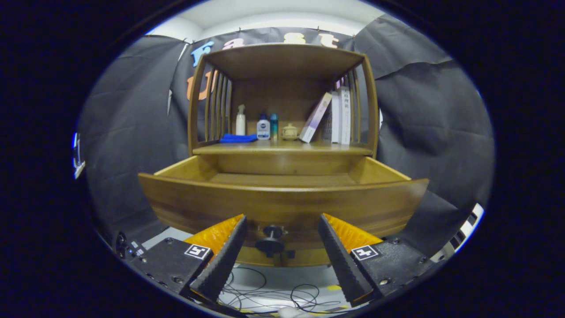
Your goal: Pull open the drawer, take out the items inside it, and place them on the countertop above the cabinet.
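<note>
A wooden cabinet stands ahead with its drawer (pixel 282 201) pulled out toward me. What shows of the drawer's inside is bare wood; the front panel hides the near part. A dark round knob (pixel 271 240) sits low on the drawer front, between my fingers and free of both. My gripper (pixel 281 221) is open, its fingertips wide apart just short of the drawer front. Above the drawer lies the countertop (pixel 282 149).
On the countertop stand a folded blue cloth (pixel 238 138), a white spray bottle (pixel 240 120), two small bottles (pixel 263 127), a little lidded jar (pixel 290 131), a leaning box (pixel 316 117) and upright books (pixel 342 115). Thin cables (pixel 273 293) lie on the floor below the drawer.
</note>
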The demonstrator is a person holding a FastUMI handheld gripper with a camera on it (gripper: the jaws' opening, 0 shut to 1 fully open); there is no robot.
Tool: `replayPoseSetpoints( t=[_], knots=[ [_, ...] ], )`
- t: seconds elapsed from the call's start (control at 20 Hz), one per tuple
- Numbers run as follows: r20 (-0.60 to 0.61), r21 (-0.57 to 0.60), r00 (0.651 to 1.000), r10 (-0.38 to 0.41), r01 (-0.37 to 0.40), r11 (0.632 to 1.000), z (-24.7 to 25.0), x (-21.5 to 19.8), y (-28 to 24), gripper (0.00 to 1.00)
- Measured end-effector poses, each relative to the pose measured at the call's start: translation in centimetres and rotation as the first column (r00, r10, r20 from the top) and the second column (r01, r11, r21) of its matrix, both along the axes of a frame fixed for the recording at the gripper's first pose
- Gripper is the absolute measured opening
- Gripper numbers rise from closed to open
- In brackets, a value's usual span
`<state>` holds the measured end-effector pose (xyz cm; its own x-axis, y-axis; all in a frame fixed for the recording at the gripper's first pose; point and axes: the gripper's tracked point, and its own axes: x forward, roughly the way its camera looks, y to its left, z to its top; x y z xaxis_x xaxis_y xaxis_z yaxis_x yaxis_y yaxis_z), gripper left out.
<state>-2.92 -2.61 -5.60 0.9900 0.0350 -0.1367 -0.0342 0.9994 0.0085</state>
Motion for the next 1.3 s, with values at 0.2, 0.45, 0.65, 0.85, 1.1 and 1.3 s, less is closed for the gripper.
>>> replayPoseSetpoints(
  t=[0.2,0.45,0.65,0.85,1.1,1.3],
  knots=[
    [0.009,0.059,1.0,-0.03,0.029,0.998,5.7,0.6,-2.1,1.0],
    [-0.018,0.051,0.997,-0.069,0.069,0.996,11.3,4.4,-3.1,0.99],
    [-0.148,0.072,0.989,-0.003,0.014,0.997,12.6,8.1,-0.4,0.99],
    [-0.33,0.045,0.944,-0.008,0.025,0.999,10.8,12.4,1.7,0.98],
    [-0.615,0.01,0.789,0.013,-0.008,1.0,4.0,15.6,4.7,0.97],
    [-0.794,0.042,0.607,0.029,0.007,0.999,-1.9,16.3,6.1,0.97]
  ],
)
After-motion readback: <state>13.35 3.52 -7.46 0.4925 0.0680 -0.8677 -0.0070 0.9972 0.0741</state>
